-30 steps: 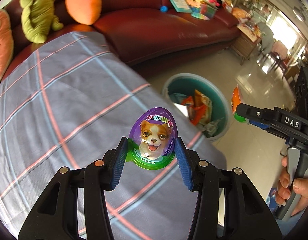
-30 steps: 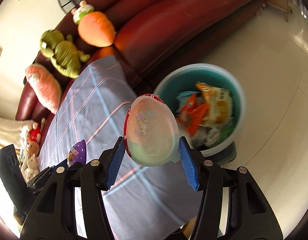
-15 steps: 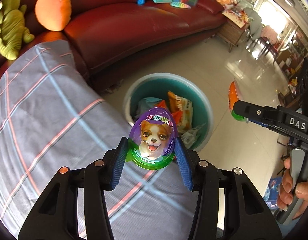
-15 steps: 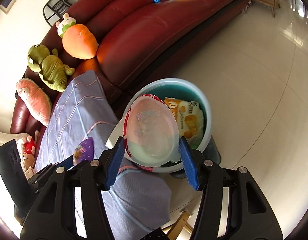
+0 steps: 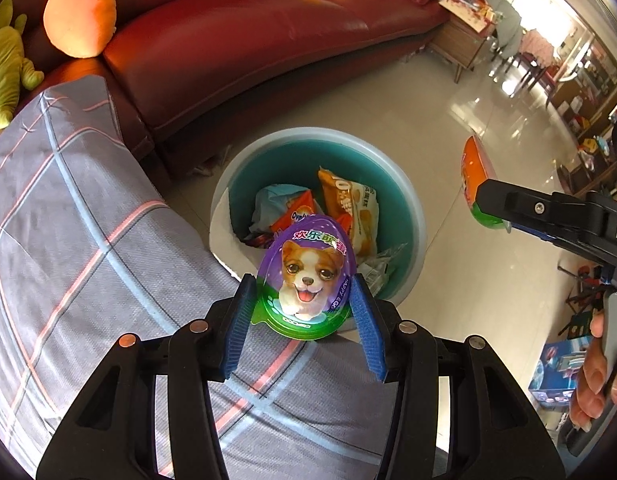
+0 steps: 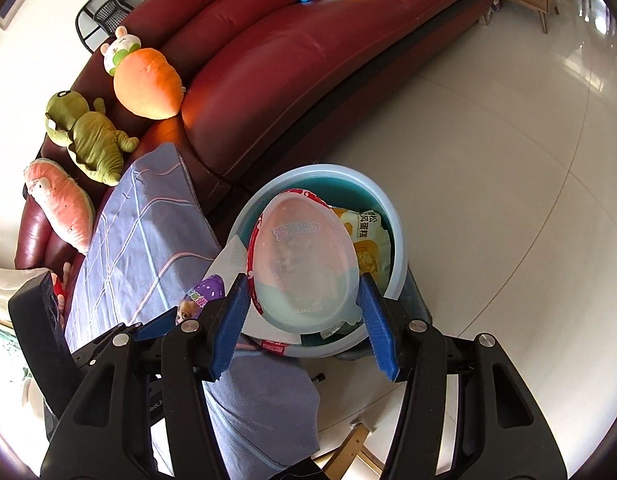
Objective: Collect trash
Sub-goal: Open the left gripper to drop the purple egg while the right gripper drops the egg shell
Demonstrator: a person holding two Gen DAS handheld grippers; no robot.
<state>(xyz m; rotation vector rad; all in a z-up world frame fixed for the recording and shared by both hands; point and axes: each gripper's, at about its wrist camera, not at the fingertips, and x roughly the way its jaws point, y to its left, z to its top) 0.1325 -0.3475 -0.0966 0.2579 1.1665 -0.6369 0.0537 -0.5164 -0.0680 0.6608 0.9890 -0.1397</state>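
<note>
A red leather sofa (image 6: 292,64) at the far side carries an orange carrot plush (image 6: 146,84) and a green plush (image 6: 88,140) at its left end

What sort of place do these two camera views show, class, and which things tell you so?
Most likely a home living room: a dark red leather sofa, plush toys such as the orange carrot cushion, and a round teal plastic waste bin on a glossy tiled floor.
</note>
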